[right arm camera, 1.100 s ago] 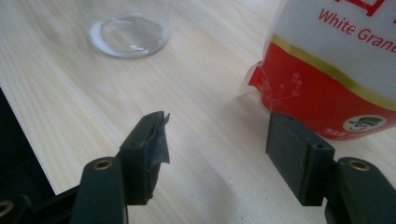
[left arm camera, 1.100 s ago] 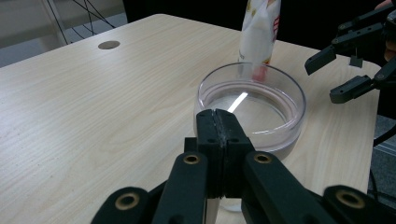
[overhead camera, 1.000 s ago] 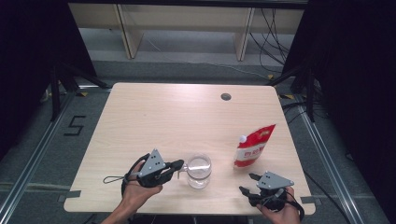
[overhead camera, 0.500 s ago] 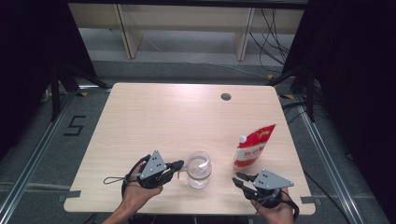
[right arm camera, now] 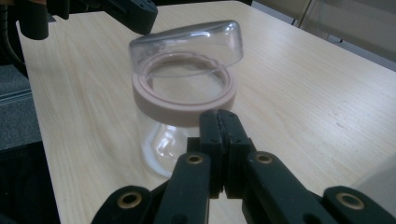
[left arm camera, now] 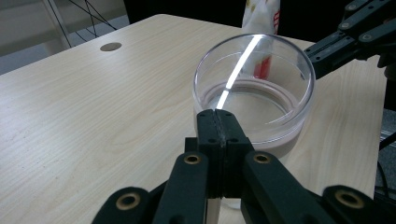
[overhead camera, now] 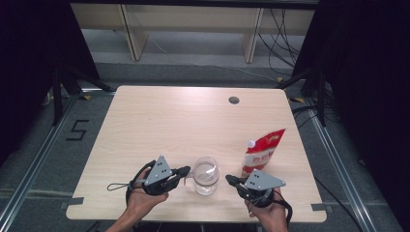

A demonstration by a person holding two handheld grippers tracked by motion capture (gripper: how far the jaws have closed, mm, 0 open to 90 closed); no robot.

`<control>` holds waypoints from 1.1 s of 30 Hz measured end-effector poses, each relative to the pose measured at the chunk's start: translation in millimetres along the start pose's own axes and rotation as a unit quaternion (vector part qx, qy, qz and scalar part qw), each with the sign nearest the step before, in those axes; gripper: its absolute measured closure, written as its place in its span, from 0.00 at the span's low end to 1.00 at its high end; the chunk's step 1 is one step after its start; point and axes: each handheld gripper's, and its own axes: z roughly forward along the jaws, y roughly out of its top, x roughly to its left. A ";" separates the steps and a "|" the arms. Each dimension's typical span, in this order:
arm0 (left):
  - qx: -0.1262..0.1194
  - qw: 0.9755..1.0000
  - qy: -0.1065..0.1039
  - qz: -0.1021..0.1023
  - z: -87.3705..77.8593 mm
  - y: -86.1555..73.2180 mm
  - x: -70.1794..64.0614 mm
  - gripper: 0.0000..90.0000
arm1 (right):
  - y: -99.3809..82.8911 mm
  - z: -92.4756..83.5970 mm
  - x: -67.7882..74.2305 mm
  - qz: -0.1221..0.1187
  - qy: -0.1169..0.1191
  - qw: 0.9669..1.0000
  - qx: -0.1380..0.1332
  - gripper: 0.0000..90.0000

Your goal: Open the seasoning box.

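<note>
- High view: glass jar (overhead camera: 206, 175) stands near the table's (overhead camera: 183, 121) near edge, between the two grippers.
- Left gripper (overhead camera: 183, 171) sits at the jar's left, jaws pressed together, tips at the jar's side; can't tell if they pinch anything.
- Left gripper view: clear lid (left arm camera: 254, 86) stands tilted at the jar mouth, right past the closed tips.
- Right gripper (overhead camera: 229, 180) is just right of the jar, jaws just closed together with nothing between them.
- Right gripper view: pinkish collar (right arm camera: 182, 105) rings the jar mouth.
- Red pouch (overhead camera: 261, 150) stands to the jar's right, just beyond the right gripper.
</note>
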 end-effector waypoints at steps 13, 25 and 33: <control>-0.005 1.000 -0.003 -0.006 0.0 -1.2 0.6 0.99 | 13.3 14.1 1.3 -0.015 0.008 1.000 0.006 1.00; 0.004 1.000 -0.024 -0.010 -14.9 -5.4 2.7 0.65 | 22.9 21.1 3.1 -0.032 0.016 0.999 -0.002 1.00; 0.032 0.999 -0.011 -0.024 -33.6 -30.4 6.6 0.32 | 31.3 22.4 6.0 -0.031 0.010 0.999 -0.007 0.99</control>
